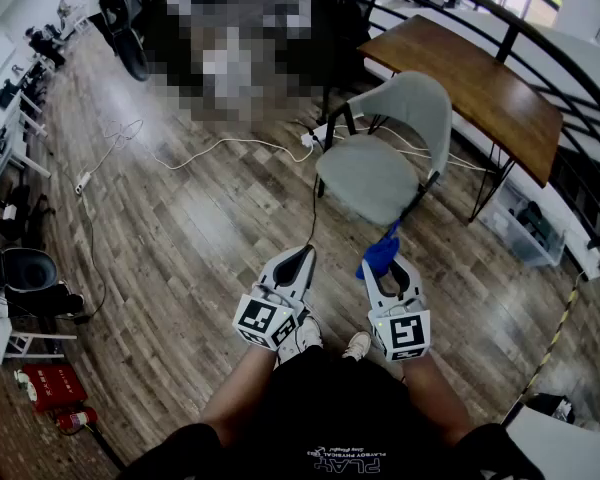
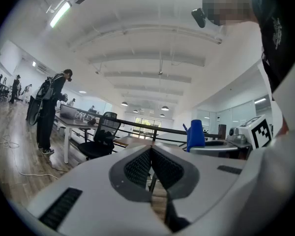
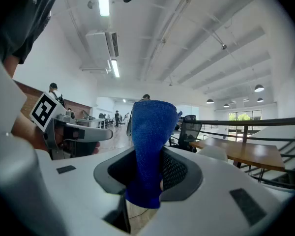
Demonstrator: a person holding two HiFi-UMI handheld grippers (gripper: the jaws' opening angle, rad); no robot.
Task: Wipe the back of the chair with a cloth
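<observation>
A grey chair (image 1: 388,143) with black legs stands ahead of me on the wood floor, its curved back (image 1: 428,106) on the right side next to a table. My right gripper (image 1: 384,262) is shut on a blue cloth (image 1: 380,254), which sticks up between the jaws (image 3: 150,146). It hovers a short way in front of the chair's seat, apart from it. My left gripper (image 1: 302,258) is beside it on the left, shut with nothing in it; its jaws meet in the left gripper view (image 2: 151,167), and the blue cloth (image 2: 195,133) shows to its right.
A brown wooden table (image 1: 480,83) stands right of the chair, with a black railing (image 1: 540,38) behind it. White cables (image 1: 215,148) and a black cable trail over the floor. A black office chair (image 1: 345,3) stands further back. My shoes (image 1: 330,343) show below the grippers.
</observation>
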